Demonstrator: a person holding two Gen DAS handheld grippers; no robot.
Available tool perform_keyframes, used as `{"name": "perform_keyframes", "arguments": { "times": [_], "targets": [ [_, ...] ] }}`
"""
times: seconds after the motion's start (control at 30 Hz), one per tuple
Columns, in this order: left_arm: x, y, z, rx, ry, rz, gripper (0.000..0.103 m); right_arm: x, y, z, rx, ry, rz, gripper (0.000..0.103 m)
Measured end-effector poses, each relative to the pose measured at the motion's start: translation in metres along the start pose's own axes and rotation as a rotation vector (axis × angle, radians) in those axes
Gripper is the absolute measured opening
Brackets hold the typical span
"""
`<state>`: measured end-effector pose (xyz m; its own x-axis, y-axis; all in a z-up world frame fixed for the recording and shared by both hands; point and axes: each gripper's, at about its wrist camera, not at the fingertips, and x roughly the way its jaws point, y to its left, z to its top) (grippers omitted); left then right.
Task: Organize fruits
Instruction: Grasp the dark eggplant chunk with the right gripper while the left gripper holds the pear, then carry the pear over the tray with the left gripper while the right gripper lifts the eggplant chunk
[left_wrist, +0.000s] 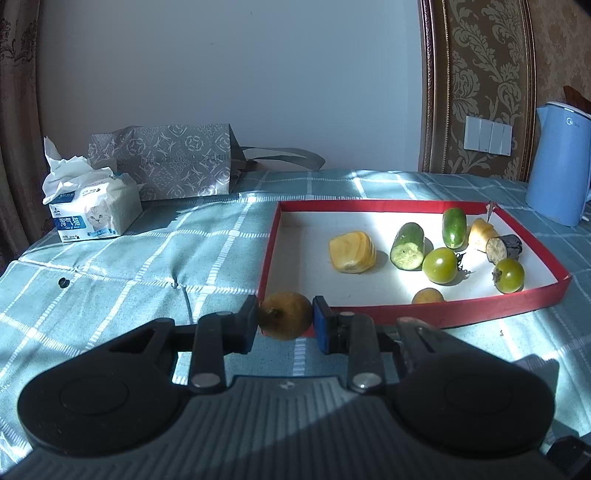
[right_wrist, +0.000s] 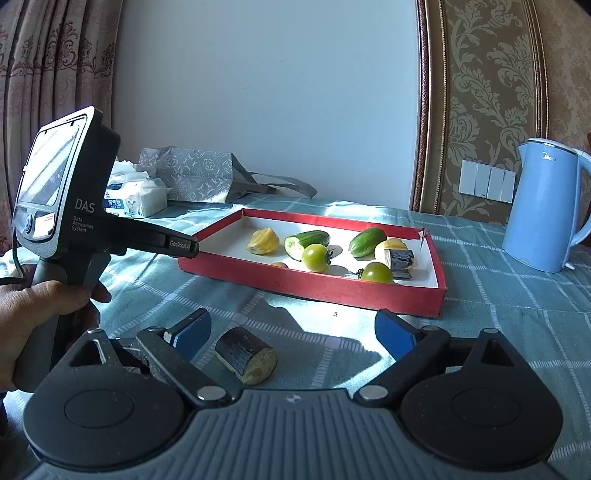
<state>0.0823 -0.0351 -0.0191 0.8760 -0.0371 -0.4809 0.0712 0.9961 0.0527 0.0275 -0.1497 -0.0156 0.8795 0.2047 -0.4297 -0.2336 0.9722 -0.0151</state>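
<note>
Left hand (right_wrist: 37, 317): the grey handle of the left gripper is being gripped at the left edge of the right wrist view, the device angled toward the tray.
Left gripper (left_wrist: 286, 320): a brownish-green round fruit (left_wrist: 285, 319) is being clamped between the jaws, just outside the near left corner of the tray, above the checked cloth (left_wrist: 147, 258).
Right gripper (right_wrist: 293, 338): the jaws are being held wide apart, nothing pressed; it is being pointed slightly downward at the cloth.
Red tray (left_wrist: 443, 309): it is being lit by sun; the white floor is being occupied on the right half.
Tray contents: two cucumber pieces (left_wrist: 408, 245), two yellow chunks (left_wrist: 352, 252), two green tomatoes (left_wrist: 439, 265), one dark-skinned cut piece (left_wrist: 503, 248) and a small yellowish fruit (left_wrist: 427, 296) at the near wall.
Eggplant piece (right_wrist: 246, 355): it is lying on the cloth between the right gripper's fingers, nearer the left one, untouched, its pale cut face being turned toward the camera.
</note>
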Motion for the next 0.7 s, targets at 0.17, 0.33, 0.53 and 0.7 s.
{"name": "perform_keyframes", "arguments": {
  "times": [0.17, 0.33, 0.53, 0.7],
  "targets": [
    [-0.001, -0.002, -0.001, 0.014, -0.007, 0.008, 0.028, 0.012, 0.017, -0.006, -0.071, 0.055, 0.013, 0.076],
    [0.0, 0.0, -0.001, 0.009, -0.001, 0.002, 0.028, 0.031, 0.015, -0.007, -0.056, 0.124, 0.074, 0.055],
    [0.0, -0.001, -0.001, 0.017, 0.002, -0.002, 0.028, 0.034, 0.019, -0.006, -0.084, 0.128, 0.094, 0.05],
    [0.001, -0.001, -0.001, 0.019, 0.005, -0.002, 0.028, 0.038, 0.02, -0.007, -0.093, 0.143, 0.115, 0.042]
  ]
}}
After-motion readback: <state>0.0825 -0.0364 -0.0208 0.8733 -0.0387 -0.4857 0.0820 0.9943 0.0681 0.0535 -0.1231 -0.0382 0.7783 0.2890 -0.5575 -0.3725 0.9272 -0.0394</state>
